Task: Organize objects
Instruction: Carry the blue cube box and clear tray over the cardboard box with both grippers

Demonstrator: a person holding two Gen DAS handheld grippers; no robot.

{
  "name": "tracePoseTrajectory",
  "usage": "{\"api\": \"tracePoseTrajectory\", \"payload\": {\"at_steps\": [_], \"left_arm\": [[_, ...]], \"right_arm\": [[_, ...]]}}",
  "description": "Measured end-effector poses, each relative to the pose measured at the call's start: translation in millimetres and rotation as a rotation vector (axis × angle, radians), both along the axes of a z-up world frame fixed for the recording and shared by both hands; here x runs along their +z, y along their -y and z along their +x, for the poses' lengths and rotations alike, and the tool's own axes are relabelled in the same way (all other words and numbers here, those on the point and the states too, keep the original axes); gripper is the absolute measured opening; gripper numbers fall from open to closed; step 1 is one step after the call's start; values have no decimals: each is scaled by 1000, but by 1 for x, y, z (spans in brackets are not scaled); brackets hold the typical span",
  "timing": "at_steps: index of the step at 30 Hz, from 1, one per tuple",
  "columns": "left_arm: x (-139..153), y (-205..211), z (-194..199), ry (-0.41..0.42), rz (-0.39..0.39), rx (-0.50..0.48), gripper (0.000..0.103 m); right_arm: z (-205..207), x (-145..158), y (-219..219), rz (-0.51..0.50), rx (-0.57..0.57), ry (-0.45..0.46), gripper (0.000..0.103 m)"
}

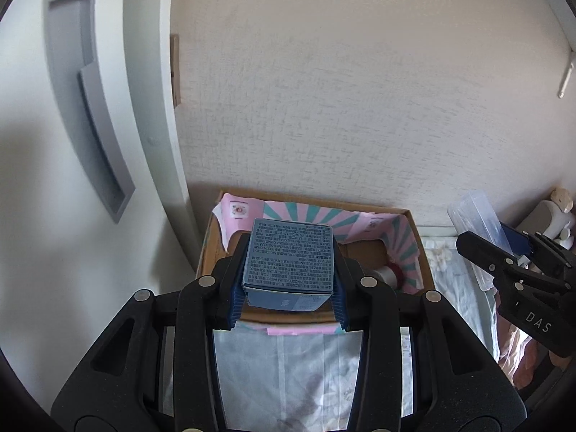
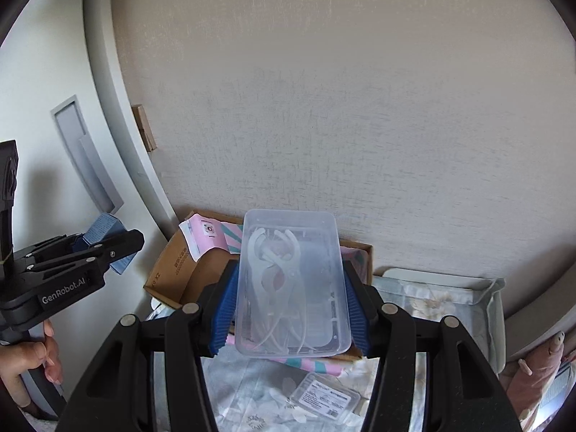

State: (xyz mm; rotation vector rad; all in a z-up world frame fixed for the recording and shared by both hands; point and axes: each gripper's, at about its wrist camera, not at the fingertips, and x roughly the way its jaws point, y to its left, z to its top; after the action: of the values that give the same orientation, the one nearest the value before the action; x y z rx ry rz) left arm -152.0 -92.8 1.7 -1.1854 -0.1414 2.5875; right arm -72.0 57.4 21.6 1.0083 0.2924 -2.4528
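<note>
Blue box [image 1: 288, 262] gripped above cardboard box [image 1: 414, 230] rim

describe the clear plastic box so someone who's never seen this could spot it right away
Start at the open cardboard box lined with pink and teal paper, against the beige wall. Held above its front edge by the right gripper is the clear box, clamped between blue pads. Unlike the blue carton in the left gripper, it is see-through, with white plastic tongs visible inside.
</note>
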Motion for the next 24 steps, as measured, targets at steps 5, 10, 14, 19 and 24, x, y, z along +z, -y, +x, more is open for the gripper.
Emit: {"api": "tracePoseTrajectory", "payload": {"at_steps": [5, 10, 14, 19, 24], "left_arm": [[-17, -6, -35, 46, -19, -23, 35], [-44, -18, -71, 108, -40, -58, 35], [-75, -31, -98, 177, -48, -86, 35], [-108, -45, -115, 252, -78, -122, 35], [-140, -55, -124, 327, -96, -156, 35]], "right_arm": [[-34, -20, 19, 28, 0, 40, 50], [-64, -53, 32, 74, 1, 89, 50], [-84, -82, 36, 92, 7, 143, 50], [-107, -118, 43, 126, 18, 233, 50], [-119, -150, 48, 156, 39, 304, 50]]}}
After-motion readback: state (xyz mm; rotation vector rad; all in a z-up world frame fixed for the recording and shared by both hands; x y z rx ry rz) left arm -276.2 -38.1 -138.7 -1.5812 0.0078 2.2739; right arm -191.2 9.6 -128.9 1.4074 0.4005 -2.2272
